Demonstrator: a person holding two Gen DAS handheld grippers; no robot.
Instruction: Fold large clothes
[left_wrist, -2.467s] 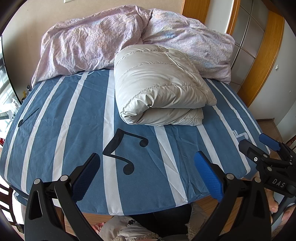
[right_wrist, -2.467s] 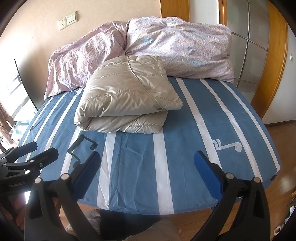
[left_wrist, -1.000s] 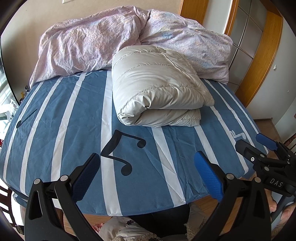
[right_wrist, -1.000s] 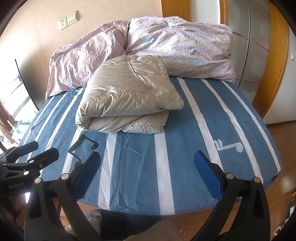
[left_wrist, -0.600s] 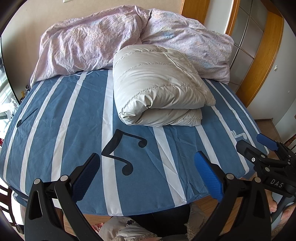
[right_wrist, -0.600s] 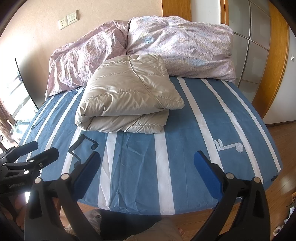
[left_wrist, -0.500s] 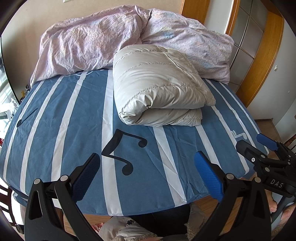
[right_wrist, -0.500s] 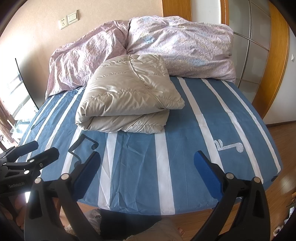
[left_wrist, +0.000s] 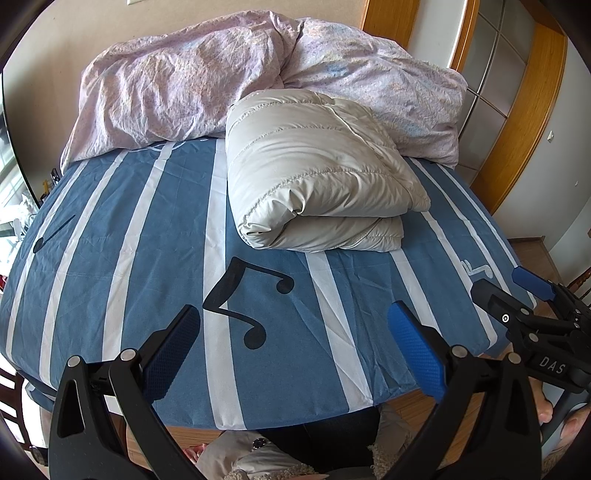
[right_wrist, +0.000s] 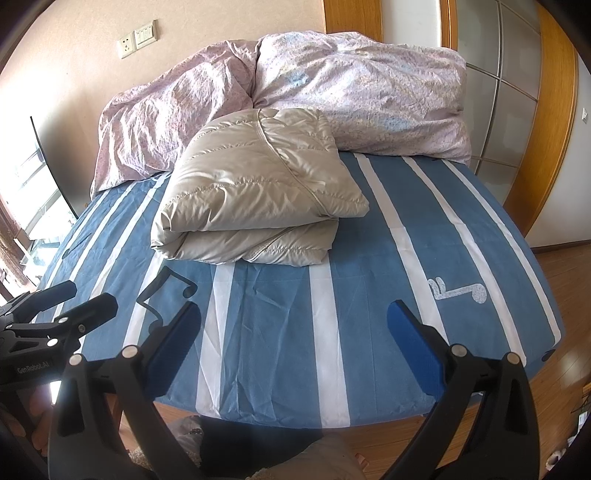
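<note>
A beige quilted down coat (left_wrist: 317, 184) (right_wrist: 258, 199) lies folded into a thick bundle on the blue bed with white stripes (left_wrist: 122, 258) (right_wrist: 369, 295), towards the far middle. My left gripper (left_wrist: 293, 339) hangs open over the bed's near edge, well short of the coat, with nothing between its blue pads. My right gripper (right_wrist: 293, 339) is likewise open and empty above the near edge. The right gripper (left_wrist: 517, 295) shows at the right of the left wrist view, and the left gripper (right_wrist: 74, 299) at the left of the right wrist view.
A crumpled pink floral duvet (left_wrist: 221, 81) (right_wrist: 332, 85) is heaped along the head of the bed, behind the coat. A wooden-framed sliding door (right_wrist: 554, 129) stands to the right. A person's legs and slippers (left_wrist: 295, 454) are just below the near bed edge. A window (right_wrist: 26, 192) is at left.
Both grippers have stayed open and almost still; the views shift only slightly. The coat has not moved.
</note>
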